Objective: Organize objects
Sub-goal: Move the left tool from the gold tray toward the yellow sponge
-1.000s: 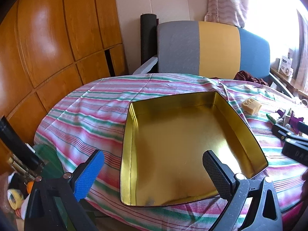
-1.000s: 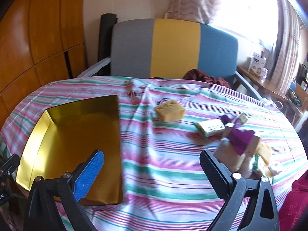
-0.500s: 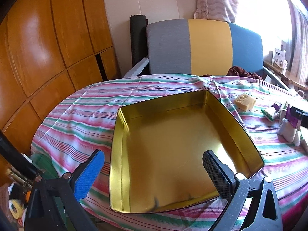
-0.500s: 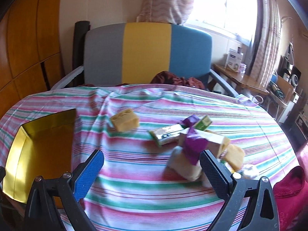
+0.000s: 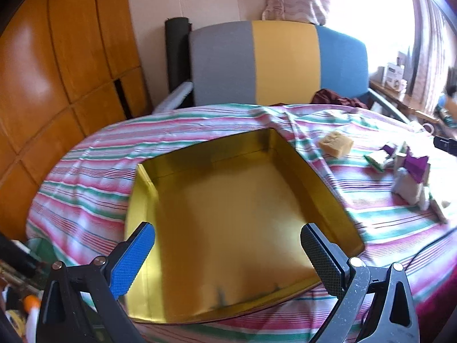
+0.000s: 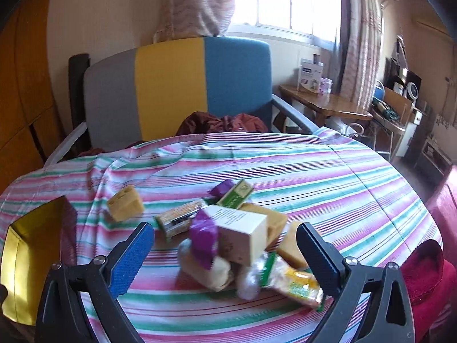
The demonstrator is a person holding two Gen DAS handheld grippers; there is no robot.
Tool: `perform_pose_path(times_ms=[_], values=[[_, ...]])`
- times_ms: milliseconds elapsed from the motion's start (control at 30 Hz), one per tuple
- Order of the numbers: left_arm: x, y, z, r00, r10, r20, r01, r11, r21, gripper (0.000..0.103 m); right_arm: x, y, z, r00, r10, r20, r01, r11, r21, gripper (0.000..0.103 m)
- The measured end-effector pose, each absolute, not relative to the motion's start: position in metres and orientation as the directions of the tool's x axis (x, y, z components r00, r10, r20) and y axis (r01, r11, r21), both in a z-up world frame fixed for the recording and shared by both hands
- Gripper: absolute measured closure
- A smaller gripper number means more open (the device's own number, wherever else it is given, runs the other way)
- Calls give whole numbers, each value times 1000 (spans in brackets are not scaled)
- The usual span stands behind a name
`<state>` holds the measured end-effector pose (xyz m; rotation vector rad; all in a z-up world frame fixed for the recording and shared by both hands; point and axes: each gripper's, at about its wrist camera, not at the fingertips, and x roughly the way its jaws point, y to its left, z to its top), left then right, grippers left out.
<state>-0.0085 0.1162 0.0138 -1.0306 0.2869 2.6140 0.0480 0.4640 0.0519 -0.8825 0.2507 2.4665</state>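
1. A round table draped in a pink, green and white striped cloth fills the middle of a sunlit room. Behind it stands an armchair with a grey, yellow and blue panelled back.

2. The left gripper hovers with its fingers spread wide and holding nothing. Its blue-padded finger and black-padded finger sit over the near half of a shallow square gold-coloured metal tin, which lies open and empty on the cloth.

3. The right gripper is likewise wide open and empty. Between and just beyond its fingers lies a loose heap of small packaged goods: a white carton with purple wrapping, pale lumps in clear film, and a yellow-and-green packet nearest the black finger.

4. A tan, sponge-like block sits apart from the heap, beyond the right gripper's blue finger, between the heap and the tin.

5. A green-and-white flat box rests at the far edge of the heap.

6. Orange-brown wooden panelling lines the wall past the left gripper's blue finger.

7. A bright curtained window and a wooden side table stand beyond the right gripper's black finger. A dark red garment lies on the armchair seat.
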Motion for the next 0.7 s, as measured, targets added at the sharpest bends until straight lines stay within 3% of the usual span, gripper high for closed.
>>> perform_pose_path(times_ms=[433, 700], values=[[-27, 218, 19, -510, 407, -758, -590, -807, -37, 0, 72, 540, 35, -638, 411, -652, -635, -759, 143, 1], [-73, 290, 20, -452, 415, -789, -636, -771, -40, 2, 75, 551, 24, -655, 352, -668, -629, -744, 226, 1]])
